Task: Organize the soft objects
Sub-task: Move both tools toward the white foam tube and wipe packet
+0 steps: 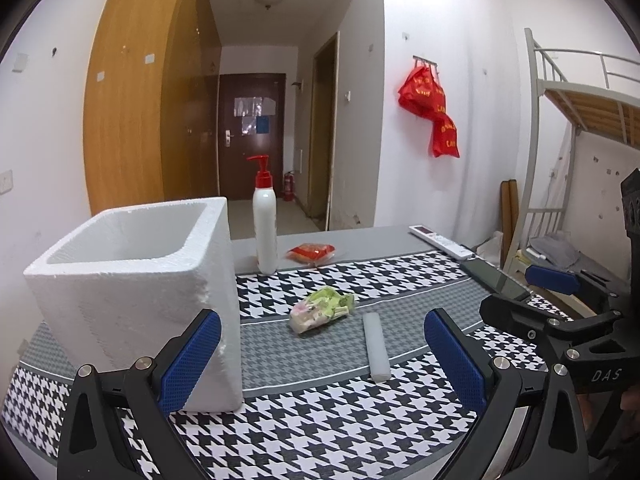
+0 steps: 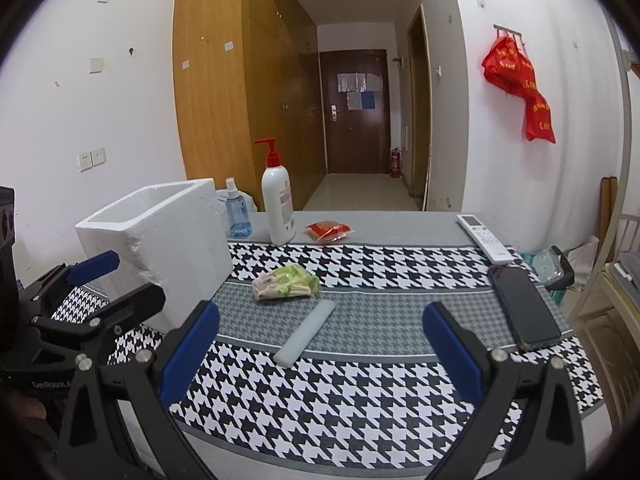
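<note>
Both grippers are hovering low over the near edge of the bench [image 2: 360, 420], which is covered in a black-and-white houndstooth cloth. Left gripper [image 1: 322, 354]: fingers spread wide, holding nothing. Right gripper [image 2: 320, 344]: the same, spread and empty.

Task things are lying mid-bench, between the two tools. A crumpled green-and-pink soft packet [image 2: 286, 282] is sitting just right of the white foam box [image 2: 160, 240], close to it but apparently not touching. A pale grey soft rectangular strip [image 2: 306, 334] is lying flat, nearer the grippers, slanted, just apart from the packet. A small red crinkly sachet [image 2: 329, 231] is resting further back beside the white pump bottle with red top [image 2: 277, 200].

Handling, as a judgement: all three look light and yielding. The packet is probably squashing under a pinch, so taking it across its bunched middle seems safest. The strip looks floppy; gripping mid-length across its narrow width should keep the ends from drooping unevenly. The sachet's film may be slippery. The open-topped foam box looks like the likely destination, and light enough to shift if knocked.
</note>
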